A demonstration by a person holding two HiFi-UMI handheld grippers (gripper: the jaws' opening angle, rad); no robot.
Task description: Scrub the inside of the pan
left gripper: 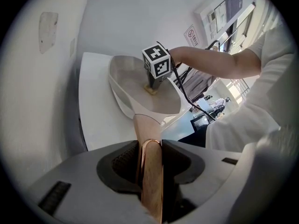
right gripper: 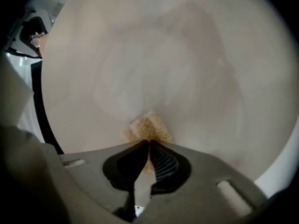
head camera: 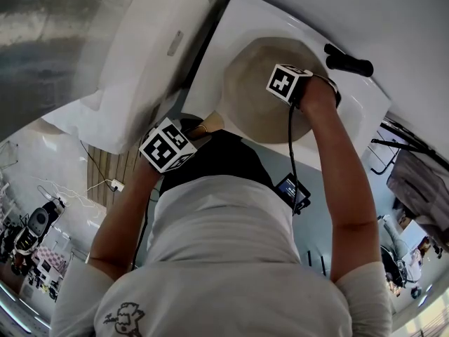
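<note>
A beige pan [head camera: 261,83] lies on a white counter [head camera: 242,16], tilted up toward me. Its wooden handle [left gripper: 150,167] runs between the jaws of my left gripper [left gripper: 149,146], which is shut on it. The pan bowl [left gripper: 140,80] shows beyond the handle in the left gripper view. My right gripper [right gripper: 147,143] is shut on a small tan sponge [right gripper: 147,129] and presses it against the pan's inner surface [right gripper: 159,69]. In the head view the right gripper's marker cube [head camera: 287,81] hangs over the bowl, and the left cube [head camera: 167,144] sits at the handle end.
A black faucet handle [head camera: 349,62] juts over the counter's far right. A white appliance or cabinet [head camera: 151,69] stands to the left of the counter. A cable [head camera: 291,153] trails from the right gripper along my arm. Room clutter lies below at both edges.
</note>
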